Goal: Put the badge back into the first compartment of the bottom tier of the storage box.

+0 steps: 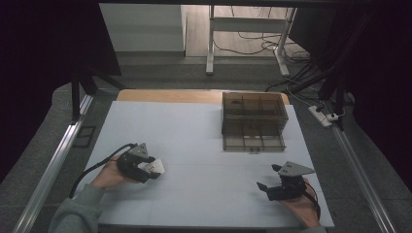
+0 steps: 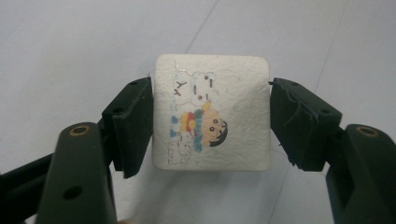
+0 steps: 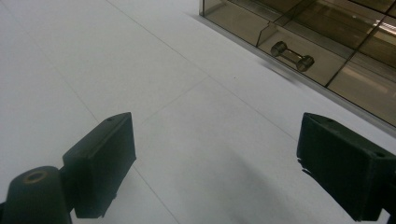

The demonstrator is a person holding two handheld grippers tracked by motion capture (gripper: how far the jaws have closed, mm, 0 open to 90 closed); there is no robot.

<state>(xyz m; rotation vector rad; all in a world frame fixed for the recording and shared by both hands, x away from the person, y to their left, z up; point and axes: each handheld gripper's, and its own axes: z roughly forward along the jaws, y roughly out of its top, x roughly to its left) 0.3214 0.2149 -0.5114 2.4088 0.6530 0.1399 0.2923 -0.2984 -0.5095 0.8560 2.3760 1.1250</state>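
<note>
A small white square tile (image 2: 212, 84) with a colourful cartoon print sits between the two jaws of my left gripper (image 2: 211, 126), which is shut on its left and right edges just above the white table. In the high view the tile (image 1: 156, 166) shows at the tip of the left gripper (image 1: 151, 170), at the table's front left. My right gripper (image 1: 267, 176) is at the front right, open with nothing between its fingers (image 3: 100, 163), pointing toward a smoky clear drawer box (image 1: 252, 112).
The box's lower drawer (image 1: 253, 141) stands pulled out toward me, with a small metal handle (image 3: 292, 55) on its front. The white table top (image 1: 204, 145) spreads between the grippers. Metal rails run along both table sides, and cables lie on the floor behind.
</note>
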